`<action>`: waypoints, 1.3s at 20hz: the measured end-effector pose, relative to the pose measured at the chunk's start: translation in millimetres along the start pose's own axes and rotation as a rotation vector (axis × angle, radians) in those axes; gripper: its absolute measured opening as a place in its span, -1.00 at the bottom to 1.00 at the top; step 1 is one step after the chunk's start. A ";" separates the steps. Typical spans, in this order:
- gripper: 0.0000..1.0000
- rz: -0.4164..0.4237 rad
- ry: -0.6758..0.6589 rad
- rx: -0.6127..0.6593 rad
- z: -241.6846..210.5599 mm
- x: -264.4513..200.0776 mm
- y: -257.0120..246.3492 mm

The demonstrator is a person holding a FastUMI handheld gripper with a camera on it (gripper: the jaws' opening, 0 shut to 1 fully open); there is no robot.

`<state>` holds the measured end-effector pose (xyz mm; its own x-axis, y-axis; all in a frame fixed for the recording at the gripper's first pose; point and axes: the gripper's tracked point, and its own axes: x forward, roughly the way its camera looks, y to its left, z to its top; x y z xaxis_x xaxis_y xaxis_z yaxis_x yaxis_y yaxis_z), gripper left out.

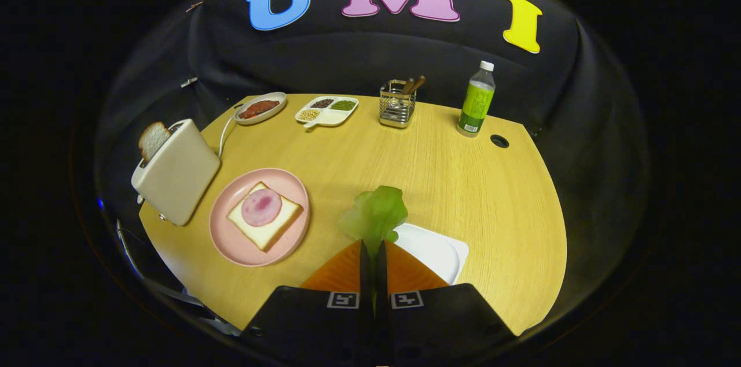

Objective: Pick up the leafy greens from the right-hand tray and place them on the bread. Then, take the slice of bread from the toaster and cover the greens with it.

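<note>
- Gripper (pixel 373 248): fingers nearly closed, pinching the leafy greens (pixel 375 215) at lower centre; the leaf stands up just ahead of the fingertips.
- White tray (pixel 440 251): directly under and right of the fingers.
- Pink plate (pixel 228 239), lower left: carries a bread slice (pixel 272 231) topped with a ham round (pixel 261 207).
- Toaster (pixel 175 173), far left: a bread slice (pixel 153 139) protrudes from its slot.
- Upper frame: sauce dish (pixel 260 107), divided dish (pixel 327 110), wire caddy (pixel 397 103), green bottle (pixel 477 99).
- Surface: light wooden table (pixel 463 193); black cloth wall behind.
</note>
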<state>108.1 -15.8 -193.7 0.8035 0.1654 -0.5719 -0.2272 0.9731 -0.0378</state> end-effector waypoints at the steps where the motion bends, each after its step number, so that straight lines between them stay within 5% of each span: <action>1: -0.89 0.005 -0.007 -0.005 6.0 -2.2 7.8; 15: -0.89 0.139 0.002 -0.113 27.2 29.9 144.4; 26: -0.81 0.112 0.083 -0.193 6.7 78.1 175.6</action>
<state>134.6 169.1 -239.6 0.7213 0.2494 -0.6462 -0.4198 0.8995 -0.1215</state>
